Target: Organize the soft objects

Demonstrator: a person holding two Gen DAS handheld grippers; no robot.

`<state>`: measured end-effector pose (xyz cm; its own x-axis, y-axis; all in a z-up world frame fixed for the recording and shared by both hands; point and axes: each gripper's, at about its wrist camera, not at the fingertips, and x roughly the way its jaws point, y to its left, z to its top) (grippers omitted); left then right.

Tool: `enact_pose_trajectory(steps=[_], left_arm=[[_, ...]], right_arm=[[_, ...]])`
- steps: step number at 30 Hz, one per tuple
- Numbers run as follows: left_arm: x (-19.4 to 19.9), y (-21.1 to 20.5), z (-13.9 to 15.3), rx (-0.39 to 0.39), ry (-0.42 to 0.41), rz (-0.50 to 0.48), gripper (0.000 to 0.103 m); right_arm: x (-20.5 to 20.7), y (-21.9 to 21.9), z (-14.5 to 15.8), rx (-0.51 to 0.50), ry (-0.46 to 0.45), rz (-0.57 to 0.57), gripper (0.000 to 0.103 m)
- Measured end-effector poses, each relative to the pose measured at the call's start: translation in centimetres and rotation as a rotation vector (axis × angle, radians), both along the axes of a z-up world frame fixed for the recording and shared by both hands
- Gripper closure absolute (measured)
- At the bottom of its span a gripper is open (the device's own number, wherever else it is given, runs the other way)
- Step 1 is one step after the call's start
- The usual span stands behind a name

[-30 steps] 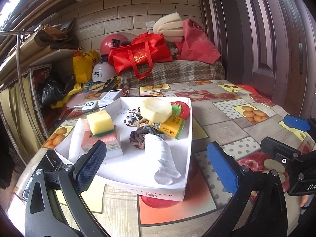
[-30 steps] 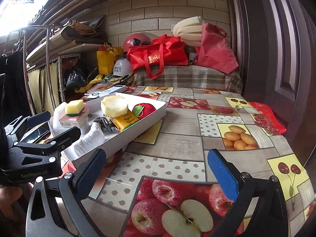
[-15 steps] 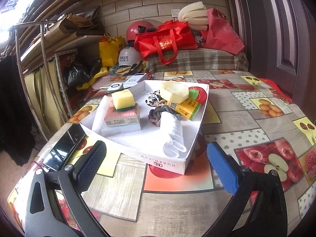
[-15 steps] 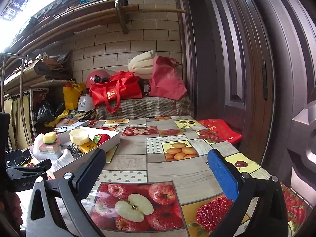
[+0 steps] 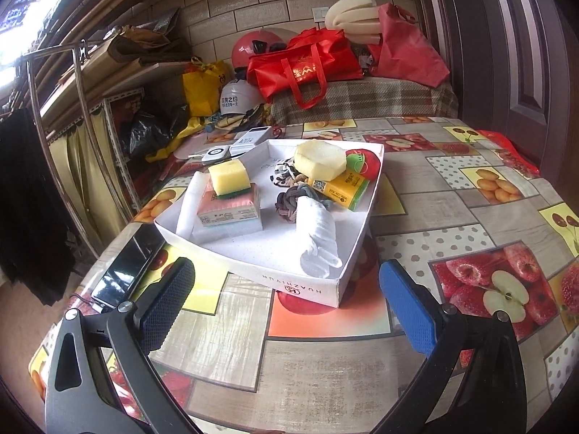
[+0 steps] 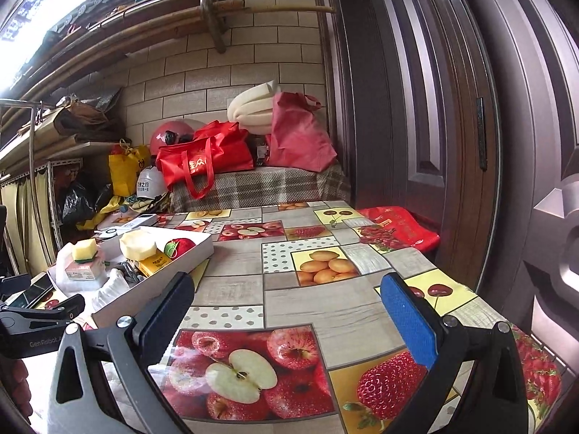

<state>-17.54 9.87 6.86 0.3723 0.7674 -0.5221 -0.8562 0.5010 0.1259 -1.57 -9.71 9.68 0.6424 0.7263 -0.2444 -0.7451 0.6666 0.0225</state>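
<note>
A white box [image 5: 300, 285] on the fruit-print table holds soft things: a rolled white cloth [image 5: 318, 231], a yellow sponge [image 5: 228, 179] on a tissue pack [image 5: 229, 209], a pale round sponge [image 5: 319, 159], a yellow pack [image 5: 340, 188], a red apple toy [image 5: 363, 157] and braided hair ties [image 5: 289, 202]. My left gripper [image 5: 286, 307] is open and empty, in front of the box's near corner. My right gripper [image 6: 286, 311] is open and empty over the table, right of the box [image 6: 159, 282].
A black phone [image 5: 126, 264] lies left of the box near the table edge. White devices [image 5: 239, 144] sit behind the box. Red bags [image 5: 307, 65] and helmets are on a bench at the back. A dark door [image 6: 452, 108] stands on the right.
Both grippers have drawn back from the box and stayed open. The right gripper has swung right and no longer shows in the left view.
</note>
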Motion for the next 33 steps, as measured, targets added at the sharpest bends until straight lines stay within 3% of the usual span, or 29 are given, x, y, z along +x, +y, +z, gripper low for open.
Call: enact_pose_trajectory(steps=[33], left_arm=[[-0.51,-0.72,1.05,0.002,-0.040,-0.032,0.000]], right_arm=[[0.24,-0.07,-0.08,-0.002,0.017,0.008,0.000]])
